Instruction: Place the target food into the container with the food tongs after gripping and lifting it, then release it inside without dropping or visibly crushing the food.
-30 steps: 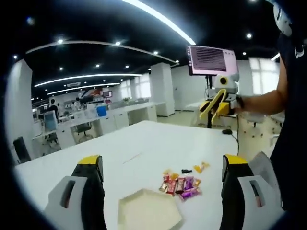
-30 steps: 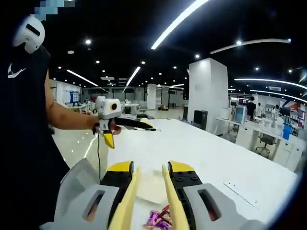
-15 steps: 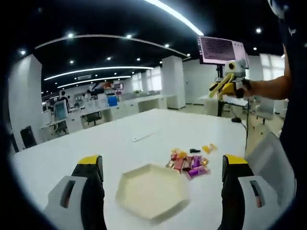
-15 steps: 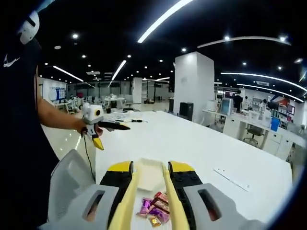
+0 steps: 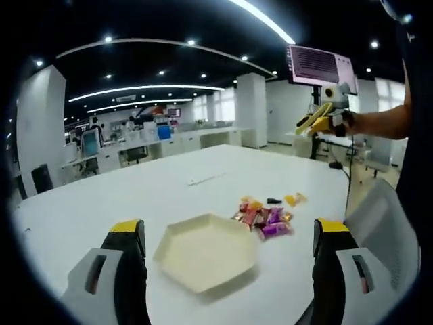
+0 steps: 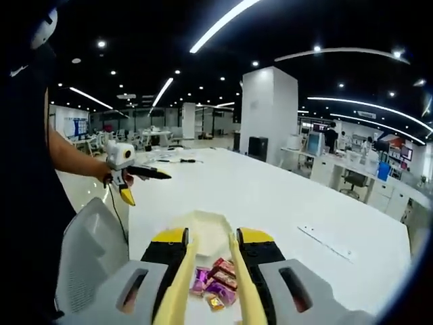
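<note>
On the smooth white table (image 5: 101, 210), a hexagonal tray (image 5: 205, 251) beside glossy wrapped candies (image 5: 262, 218).

Open-plan office: strip lights (image 6: 223, 24) are glowing on a dark ceiling, a white pillar (image 6: 268, 112) is standing beyond the white surface (image 6: 270, 196), and desks (image 5: 128, 152) are lining the far wall.

Pale cream hexagonal tray (image 5: 206, 252) on a white table (image 5: 101, 210) — beside it, wrapped sweets (image 5: 264, 218) in pink, purple, red and orange. Yellow tongs (image 6: 210, 284) sit between black, yellow-tipped jaws on grey bodies.
</note>
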Motion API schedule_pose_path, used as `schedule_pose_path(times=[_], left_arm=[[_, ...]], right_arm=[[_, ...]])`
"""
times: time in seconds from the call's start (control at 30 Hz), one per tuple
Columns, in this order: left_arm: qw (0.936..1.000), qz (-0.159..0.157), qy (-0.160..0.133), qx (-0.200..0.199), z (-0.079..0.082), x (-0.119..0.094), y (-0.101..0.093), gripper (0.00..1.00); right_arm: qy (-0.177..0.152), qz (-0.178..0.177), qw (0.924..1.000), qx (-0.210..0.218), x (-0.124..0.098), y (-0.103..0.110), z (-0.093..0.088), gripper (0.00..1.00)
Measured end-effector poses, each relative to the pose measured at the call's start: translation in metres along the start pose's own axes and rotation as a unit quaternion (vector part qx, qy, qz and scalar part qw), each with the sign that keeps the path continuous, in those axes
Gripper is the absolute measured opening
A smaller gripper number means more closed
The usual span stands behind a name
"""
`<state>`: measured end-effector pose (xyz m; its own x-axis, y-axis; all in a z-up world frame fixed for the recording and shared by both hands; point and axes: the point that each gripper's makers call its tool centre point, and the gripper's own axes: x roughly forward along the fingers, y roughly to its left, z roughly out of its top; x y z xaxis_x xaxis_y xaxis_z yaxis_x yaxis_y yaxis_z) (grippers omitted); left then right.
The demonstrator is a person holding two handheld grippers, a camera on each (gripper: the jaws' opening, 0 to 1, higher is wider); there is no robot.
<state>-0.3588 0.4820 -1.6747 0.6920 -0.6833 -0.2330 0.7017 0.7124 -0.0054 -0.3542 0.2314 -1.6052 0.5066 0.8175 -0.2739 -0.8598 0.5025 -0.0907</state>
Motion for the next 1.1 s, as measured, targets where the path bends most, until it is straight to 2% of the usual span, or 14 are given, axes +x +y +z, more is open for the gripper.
schedule_pose_path(times=[0.03,0.13,0.27,0.33,0.4,0.43,0.63,0.77,0.9,1.0,1.1], left_arm=[[0.9998,-0.004,-0.009,-0.020,0.003,0.001,-0.002,1.00],[0.9998,-0.001,-0.018,0.000,0.010,0.001,-0.003,1.00],[0.9999,0.000,-0.012,0.007,0.009,0.001,-0.002,1.00],[0.9999,0.005,-0.007,0.015,0.006,-0.001,-0.002,1.00],[0.9999,0.010,-0.003,0.006,0.000,-0.001,0.000,1.00],[0.9999,0.012,-0.003,-0.007,-0.002,-0.001,0.001,1.00],[0.9999,0.010,0.009,0.000,-0.011,0.000,0.001,1.00],[0.9999,0.007,0.013,-0.002,-0.013,0.001,-0.001,1.00],[0.9998,0.005,0.018,-0.005,-0.019,0.001,-0.005,1.00],[0.9995,0.003,0.028,-0.011,-0.028,0.001,-0.007,1.00],[0.9994,0.001,0.031,-0.011,-0.032,0.002,-0.009,1.00]], right_arm=[[0.002,0.000,1.0000,0.001,0.002,0.000,-0.003,0.27],[0.006,0.000,1.0000,0.002,0.006,0.000,-0.011,0.27],[0.010,-0.003,0.9999,0.006,0.011,-0.001,-0.020,0.27],[0.016,0.000,0.9998,0.010,0.014,-0.001,-0.031,0.27],[0.023,0.006,0.9997,-0.007,0.017,0.000,-0.044,0.27],[0.024,0.003,0.9997,-0.003,0.018,-0.001,-0.050,0.27],[0.043,-0.004,0.9989,0.019,0.026,-0.003,-0.086,0.27],[0.064,-0.001,0.9975,0.030,0.032,-0.003,-0.103,0.27],[0.071,-0.003,0.9970,0.031,0.035,-0.005,-0.111,0.27],[0.097,0.000,0.9951,0.019,0.041,-0.007,-0.132,0.27],[0.111,0.010,0.9936,0.017,0.047,-0.003,-0.145,0.27]])
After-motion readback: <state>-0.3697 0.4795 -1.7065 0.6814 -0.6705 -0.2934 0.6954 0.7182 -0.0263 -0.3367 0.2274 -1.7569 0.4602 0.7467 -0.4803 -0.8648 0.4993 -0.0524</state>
